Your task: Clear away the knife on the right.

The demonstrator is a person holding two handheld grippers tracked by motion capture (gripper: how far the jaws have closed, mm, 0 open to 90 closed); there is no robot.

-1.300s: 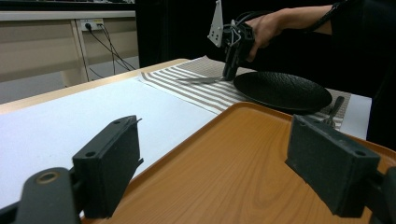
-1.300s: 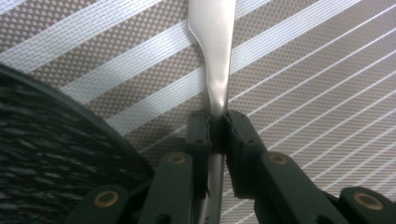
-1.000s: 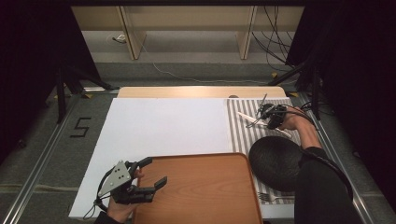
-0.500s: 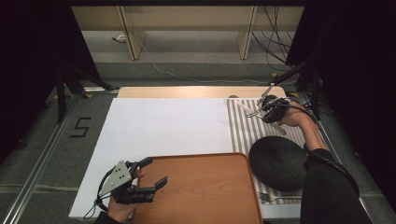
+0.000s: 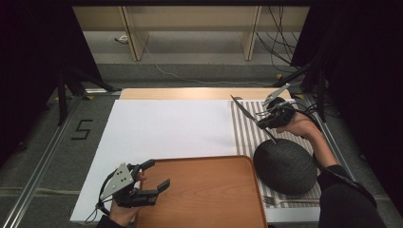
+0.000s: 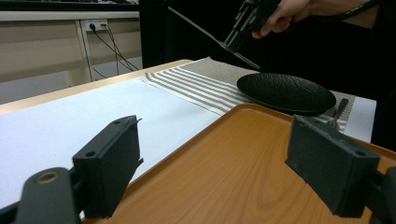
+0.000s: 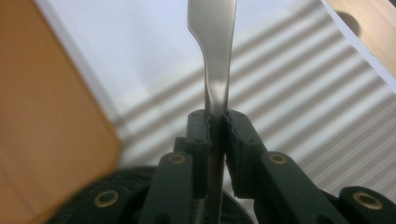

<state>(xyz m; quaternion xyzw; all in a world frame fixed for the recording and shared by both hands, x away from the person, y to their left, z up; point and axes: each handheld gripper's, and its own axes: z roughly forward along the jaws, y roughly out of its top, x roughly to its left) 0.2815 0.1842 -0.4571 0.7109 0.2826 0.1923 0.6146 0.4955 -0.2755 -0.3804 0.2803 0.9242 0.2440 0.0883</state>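
My right gripper [image 5: 271, 118] is shut on the handle of a steel table knife [image 5: 242, 110], held in the air above the striped placemat [image 5: 247, 135]. The blade points away toward the white table cover. In the right gripper view the pads [image 7: 198, 128] pinch the knife [image 7: 215, 46] edge-on. A black plate [image 5: 285, 165] lies on the placemat just below that hand. My left gripper [image 5: 159, 173] stands open over the near left corner of the wooden tray [image 5: 204, 190], with nothing between its jaws. From the left gripper view the tray [image 6: 233, 163], the plate [image 6: 286, 92] and the knife [image 6: 205, 32] appear ahead.
A fork [image 5: 290, 203] lies on the placemat near the table's front edge, to the right of the tray. White cover [image 5: 166, 128] spans the table's middle and left. Cables and shelf legs stand beyond the far edge.
The right gripper has risen from the placemat with the knife, whose blade now tilts up in the air. The left gripper has stayed put.
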